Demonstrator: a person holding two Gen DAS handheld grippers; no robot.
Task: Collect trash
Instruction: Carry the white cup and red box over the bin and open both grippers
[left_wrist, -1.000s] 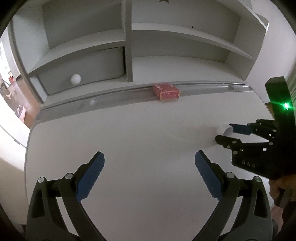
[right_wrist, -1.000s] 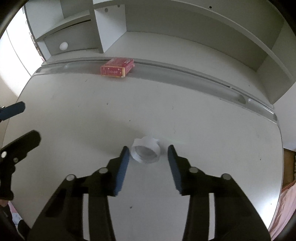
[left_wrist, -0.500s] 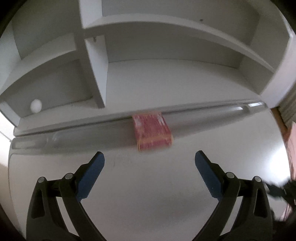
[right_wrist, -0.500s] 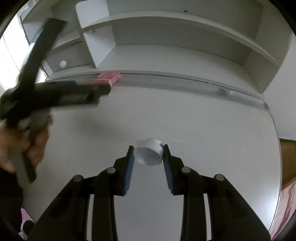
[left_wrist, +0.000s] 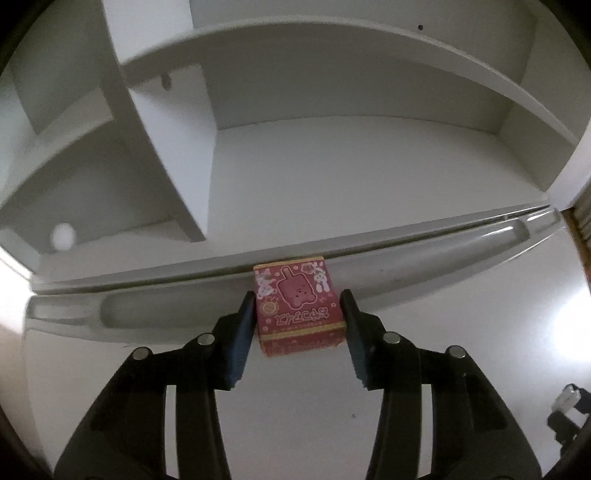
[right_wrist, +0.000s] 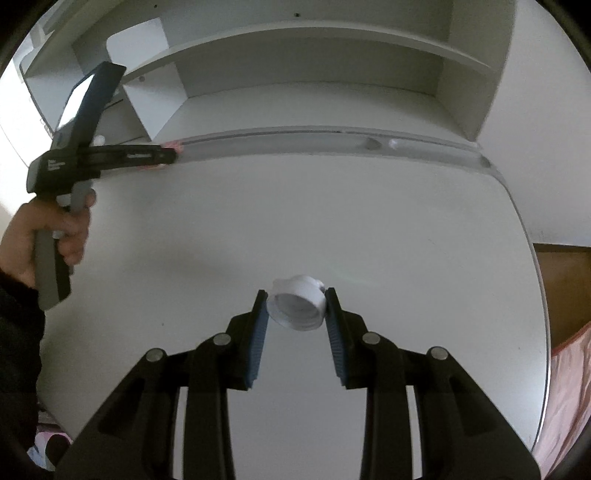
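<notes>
A small red carton (left_wrist: 298, 307) with a cartoon popsicle print lies at the groove along the back of the white desk (left_wrist: 295, 406). My left gripper (left_wrist: 298, 302) is closed around it, both pads against its sides. In the right wrist view the left gripper (right_wrist: 173, 155) reaches to the carton, which shows as a pink sliver. A crumpled white paper cup (right_wrist: 296, 305) lies on its side on the desk (right_wrist: 369, 240). My right gripper (right_wrist: 295, 301) is shut on the cup, pads on both sides.
White shelving (left_wrist: 332, 166) with open cubbies stands behind the desk. A small white ball (left_wrist: 63, 235) sits in the lower left cubby. The desk's right edge (right_wrist: 532, 295) drops to a wooden floor and pink fabric (right_wrist: 569, 387).
My left gripper moved forward to the red carton and closed on it. My right gripper closed on the paper cup and holds it.
</notes>
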